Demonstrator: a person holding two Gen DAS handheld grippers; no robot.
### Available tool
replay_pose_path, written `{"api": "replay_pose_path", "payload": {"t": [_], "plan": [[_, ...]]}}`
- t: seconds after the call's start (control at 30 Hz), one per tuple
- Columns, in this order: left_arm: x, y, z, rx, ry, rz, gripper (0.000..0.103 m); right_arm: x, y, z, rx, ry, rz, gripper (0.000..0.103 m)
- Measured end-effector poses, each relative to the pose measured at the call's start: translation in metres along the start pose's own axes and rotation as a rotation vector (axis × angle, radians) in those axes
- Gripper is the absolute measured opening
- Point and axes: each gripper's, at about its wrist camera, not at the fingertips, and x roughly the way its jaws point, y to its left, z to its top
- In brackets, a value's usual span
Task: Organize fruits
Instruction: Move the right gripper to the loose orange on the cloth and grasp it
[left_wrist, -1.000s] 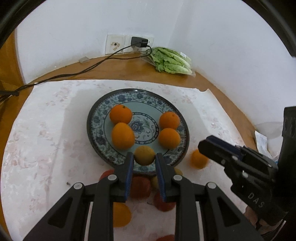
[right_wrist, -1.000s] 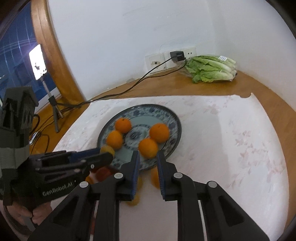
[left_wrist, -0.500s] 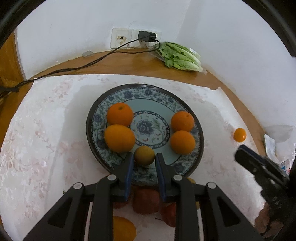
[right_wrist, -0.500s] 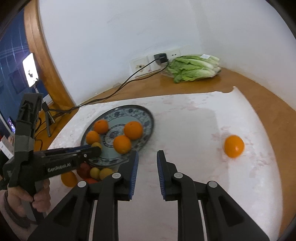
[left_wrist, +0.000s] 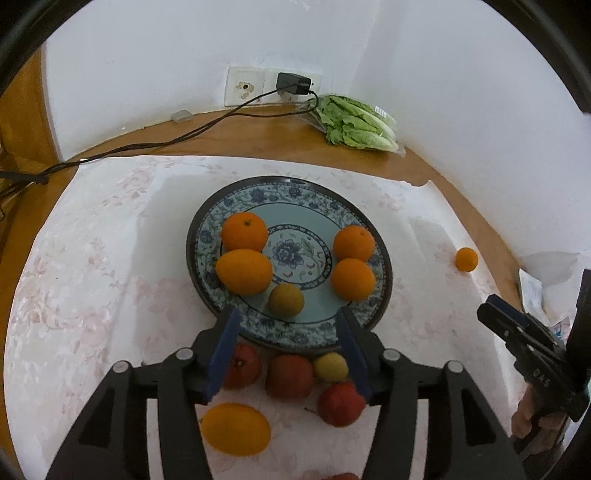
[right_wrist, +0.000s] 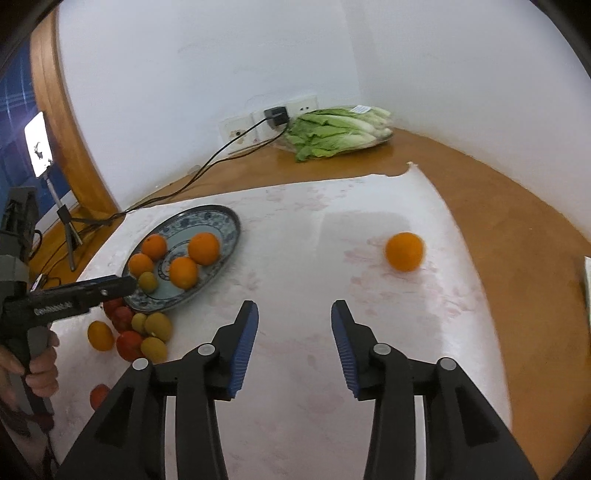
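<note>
1. The left gripper (left_wrist: 286, 325) is seen with its blue-padded fingers spread wide and nothing between them, poised over the near rim of the round blue-and-white patterned ceramic plate (left_wrist: 295, 188).
2. On that plate, four orange citrus fruits are set in two pairs, left and right, and a small yellowish round fruit (left_wrist: 286, 299) lies nearest the gripper, just beyond the fingertips.
3. Just beside the plate's near edge, on the white floral-printed tablecloth (left_wrist: 92, 277), a cluster of red and yellow fruits is gathered, with a larger oval orange fruit (left_wrist: 235, 428) closest to the camera.
4. The right gripper (right_wrist: 294, 310) is likewise held wide apart and empty above bare cloth.
5. A lone round orange fruit (right_wrist: 404, 251) rests on the cloth well apart from the plate, beyond the right gripper's fingers and near the cloth's far right edge.
6. A bag of green leafy lettuce (right_wrist: 338, 127) lies on the wooden table by the wall sockets.
</note>
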Motion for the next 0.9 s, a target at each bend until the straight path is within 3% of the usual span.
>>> {"api": "replay_pose_path", "payload": {"t": [0.23, 0.5, 0.9], "plan": [[-0.017, 0.004, -0.006, -0.004, -0.01, -0.002, 0.06, -0.011, -0.023, -0.007, -0.005, 0.003, -0.075, 0.046], [-0.03, 0.008, -0.013, 0.0, -0.013, 0.015, 0.061, 0.021, -0.028, 0.007, -0.006, 0.068, -0.107, 0.046], [-0.04, 0.022, -0.022, -0.027, -0.018, 0.036, 0.061, 0.045, -0.01, 0.015, -0.01, 0.09, -0.031, 0.046]]}}
